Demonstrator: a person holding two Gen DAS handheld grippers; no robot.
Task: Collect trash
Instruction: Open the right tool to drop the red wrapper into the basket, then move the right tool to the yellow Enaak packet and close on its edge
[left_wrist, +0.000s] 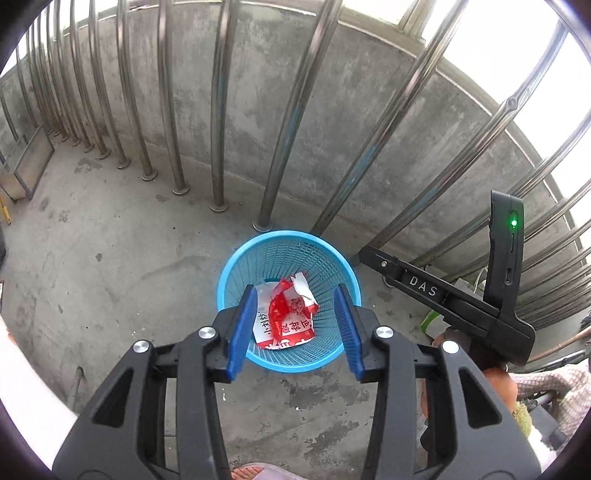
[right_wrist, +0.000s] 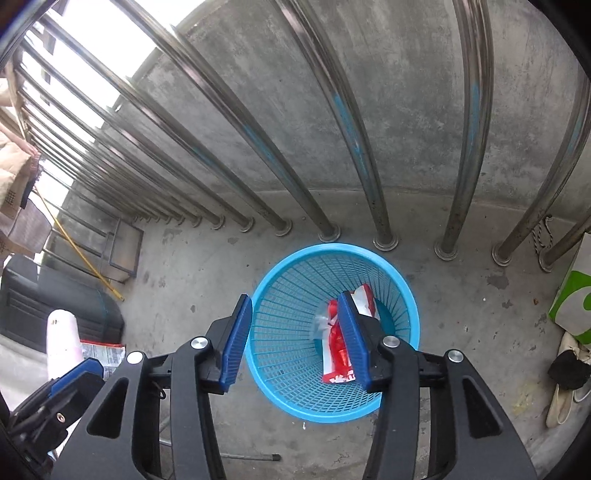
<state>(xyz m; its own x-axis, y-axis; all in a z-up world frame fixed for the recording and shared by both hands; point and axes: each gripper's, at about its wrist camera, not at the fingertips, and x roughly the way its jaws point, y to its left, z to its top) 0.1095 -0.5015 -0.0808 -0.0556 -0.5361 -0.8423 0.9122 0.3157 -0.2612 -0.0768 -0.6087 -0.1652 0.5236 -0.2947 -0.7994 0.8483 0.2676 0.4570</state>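
Basket (right_wrist: 334, 400) rim beside railing posts (right_wrist: 382, 242) — bare concrete floor (left_wrist: 110, 258) leftward.

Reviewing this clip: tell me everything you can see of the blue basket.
The blue basket is a round, light-blue plastic bin with a solid rim and mesh walls of thin ribs that narrow toward the bottom. It stands upright on the concrete floor, close to the feet of the steel railing bars; whether it touches them cannot be told. Inside lies crumpled red-and-white wrapper trash. Neither gripper visibly touches it; both point down at it with jaws apart, nothing between them.
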